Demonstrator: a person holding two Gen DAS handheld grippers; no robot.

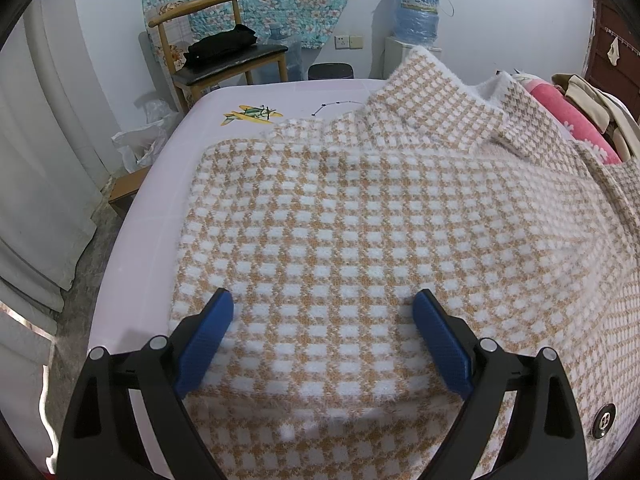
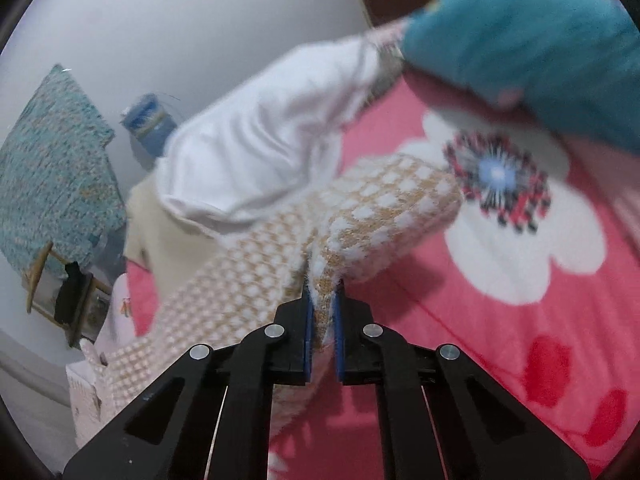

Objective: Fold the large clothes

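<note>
The right gripper (image 2: 323, 300) has its blue pads (image 2: 308, 320) pressed together on a fold of the checked tan-and-white garment (image 2: 384, 208), the fabric pinched between them and bunched just ahead of the tips. From that grip the garment runs back and to the left in a long strip, its white lining (image 2: 256, 148) turned outward above it. Beneath lies a pink blanket (image 2: 480, 320) printed with a large white flower; a teal cloth (image 2: 532, 44) sits at the upper right, blurred. The left gripper (image 1: 323, 304) stands with its jaws wide apart, nothing between them, its blue pads (image 1: 208, 340) poised over the garment (image 1: 360, 220), which lies spread over the pale bed sheet (image 1: 160, 208), covering most of it and rising in a raised fold toward the far right. Beyond the bed stand a wooden chair (image 1: 224, 60) bearing a dark bundle, and a blue water bottle (image 1: 416, 12) against the wall.
</note>
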